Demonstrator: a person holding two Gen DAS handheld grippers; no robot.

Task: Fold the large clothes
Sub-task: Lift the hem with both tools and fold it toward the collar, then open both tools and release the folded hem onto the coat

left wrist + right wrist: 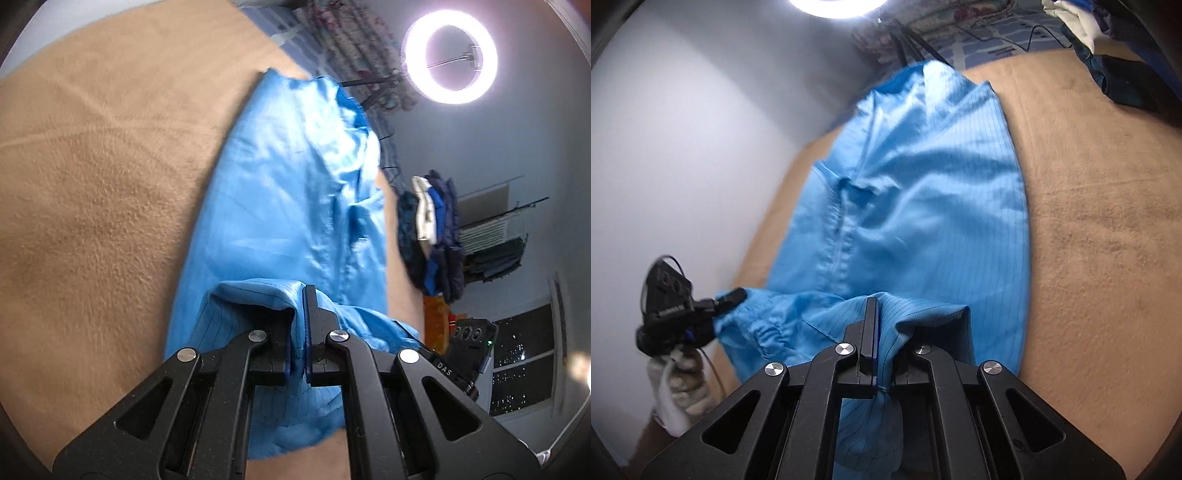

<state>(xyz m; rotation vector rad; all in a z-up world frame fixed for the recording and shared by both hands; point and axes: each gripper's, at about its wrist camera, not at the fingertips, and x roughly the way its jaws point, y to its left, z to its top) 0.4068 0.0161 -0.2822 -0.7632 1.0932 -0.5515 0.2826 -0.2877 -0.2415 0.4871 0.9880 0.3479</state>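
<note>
A large light-blue garment with thin pinstripes lies stretched out on a tan blanket. My left gripper is shut on its near edge, with cloth bunched over the fingers. The garment also shows in the right wrist view, with a seam running down its middle. My right gripper is shut on the near edge too. The left gripper appears at the left of the right wrist view, held by a gloved hand and pinching the same edge. The right gripper's body shows at the right of the left wrist view.
A pile of dark and white clothes sits at the blanket's far side, also in the right wrist view. A bright ring light stands beyond the garment. A patterned bedspread lies behind. A white wall is on the left.
</note>
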